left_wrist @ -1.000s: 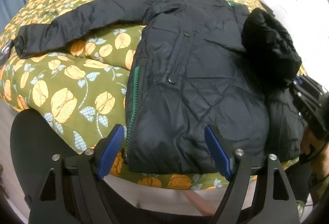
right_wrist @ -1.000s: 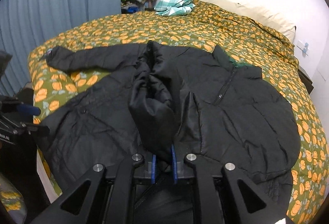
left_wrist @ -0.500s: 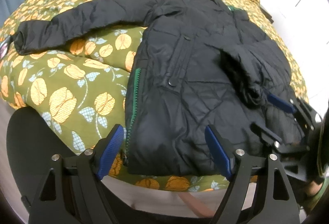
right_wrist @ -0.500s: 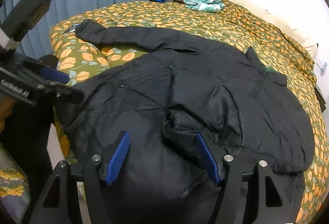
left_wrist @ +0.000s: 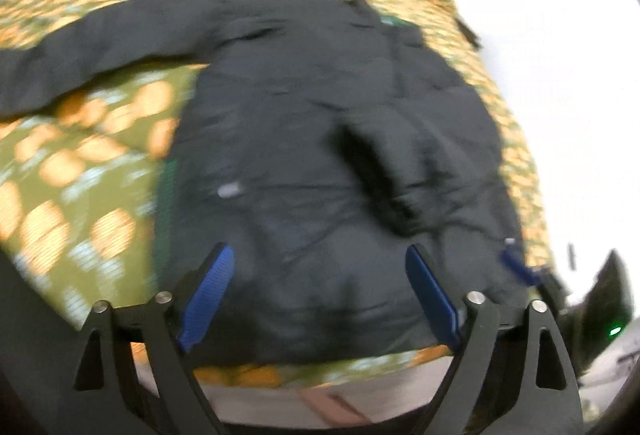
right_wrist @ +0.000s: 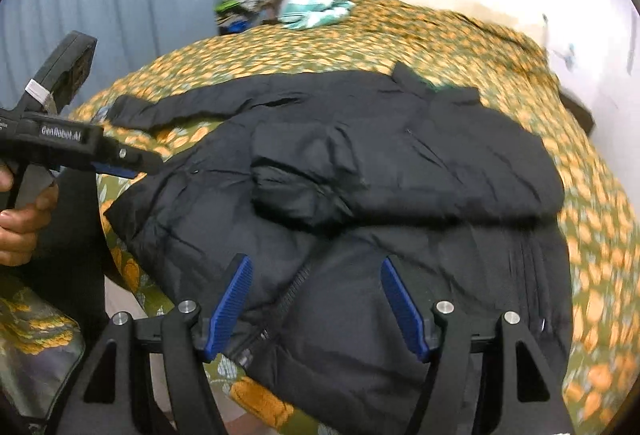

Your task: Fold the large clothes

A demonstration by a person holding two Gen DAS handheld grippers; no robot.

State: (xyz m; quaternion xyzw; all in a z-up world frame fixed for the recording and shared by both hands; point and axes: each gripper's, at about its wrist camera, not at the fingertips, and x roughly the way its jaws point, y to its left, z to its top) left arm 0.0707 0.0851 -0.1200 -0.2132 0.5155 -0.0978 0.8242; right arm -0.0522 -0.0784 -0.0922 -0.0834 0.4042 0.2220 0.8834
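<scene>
Reading "GenRobot.AI" on left tongs [right_wrist: 116, 165] body.

In my right wrist view, at about nine o'clock, the black body of my left gripper [right_wrist: 120, 165] carried white lettering that read "GenRobot.AI". A smaller white mark sat further left, too tiny to read. I could read nothing elsewhere.

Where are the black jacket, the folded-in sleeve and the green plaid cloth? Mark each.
black jacket [right_wrist: 460, 155], right wrist view, on its chest panel.
folded-in sleeve [right_wrist: 296, 195], right wrist view, on its cuff end.
green plaid cloth [right_wrist: 316, 9], right wrist view, on its middle.
</scene>
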